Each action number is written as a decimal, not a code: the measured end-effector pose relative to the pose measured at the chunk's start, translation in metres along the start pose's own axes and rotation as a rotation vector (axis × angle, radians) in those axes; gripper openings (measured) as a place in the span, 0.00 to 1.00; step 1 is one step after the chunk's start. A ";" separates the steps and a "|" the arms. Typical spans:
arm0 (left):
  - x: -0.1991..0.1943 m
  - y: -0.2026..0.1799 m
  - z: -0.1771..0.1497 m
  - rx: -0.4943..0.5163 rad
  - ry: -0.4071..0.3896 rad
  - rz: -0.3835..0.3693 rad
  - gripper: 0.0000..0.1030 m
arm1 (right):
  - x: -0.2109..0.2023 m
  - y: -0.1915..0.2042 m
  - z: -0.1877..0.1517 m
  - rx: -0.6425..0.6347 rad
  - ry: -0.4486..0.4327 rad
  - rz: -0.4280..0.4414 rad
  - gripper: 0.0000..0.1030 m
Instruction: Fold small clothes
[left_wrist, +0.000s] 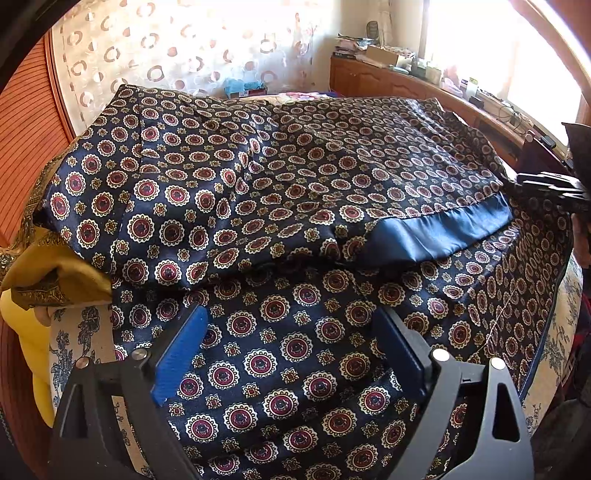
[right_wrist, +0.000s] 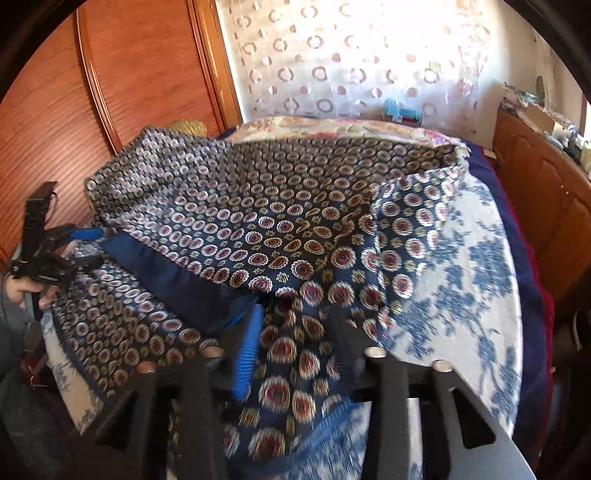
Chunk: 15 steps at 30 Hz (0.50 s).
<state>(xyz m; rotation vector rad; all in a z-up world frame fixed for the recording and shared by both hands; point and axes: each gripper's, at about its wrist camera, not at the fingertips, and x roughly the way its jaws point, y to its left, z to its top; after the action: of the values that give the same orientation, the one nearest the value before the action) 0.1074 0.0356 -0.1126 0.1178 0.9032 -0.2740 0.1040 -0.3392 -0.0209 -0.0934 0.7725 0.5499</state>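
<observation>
Item under inspection: a navy satin garment (left_wrist: 280, 192) printed with red-and-cream medallions, lying on a bed covered by a blue-and-white floral bedspread (right_wrist: 461, 266). Its upper part is already doubled over the lower, exposing a plain blue lining band (left_wrist: 443, 232) along the folded edge.

Handling judgement: the cloth looks thin, light and glossy — likely slippery, prone to sliding off its own layers and shedding a crease. No stiffness to rely on. Best taken by the hem or the lined edge, where the layers are thickest, pinching right through them.

Left tool (left_wrist: 291, 350): jaws stand wide, hovering over the near portion of the cloth, nothing pinched between its blue pads (left_wrist: 181, 354).

Right tool (right_wrist: 295, 347): jaws partly apart with a ridge of the fabric rising between them; the view is blurred, and whether the pads press on it cannot be told.

Surroundings: a mustard cloth (left_wrist: 48, 273) at the left edge of the bed, a wooden wardrobe (right_wrist: 110, 92), a patterned curtain (right_wrist: 351, 62) and a cluttered sideboard (left_wrist: 406, 81) beyond.
</observation>
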 end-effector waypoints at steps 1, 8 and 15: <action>0.000 0.000 -0.001 0.000 0.000 0.000 0.89 | -0.012 -0.004 -0.004 0.004 -0.018 0.001 0.41; 0.004 -0.001 0.002 -0.005 0.007 0.006 0.93 | -0.051 -0.038 -0.025 0.057 -0.052 -0.080 0.42; 0.003 -0.001 0.002 -0.004 0.008 0.006 0.93 | -0.013 -0.032 -0.032 0.084 0.024 -0.072 0.42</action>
<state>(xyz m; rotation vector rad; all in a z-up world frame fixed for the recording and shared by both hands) 0.1104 0.0340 -0.1143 0.1176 0.9108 -0.2663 0.0916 -0.3815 -0.0388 -0.0505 0.8118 0.4484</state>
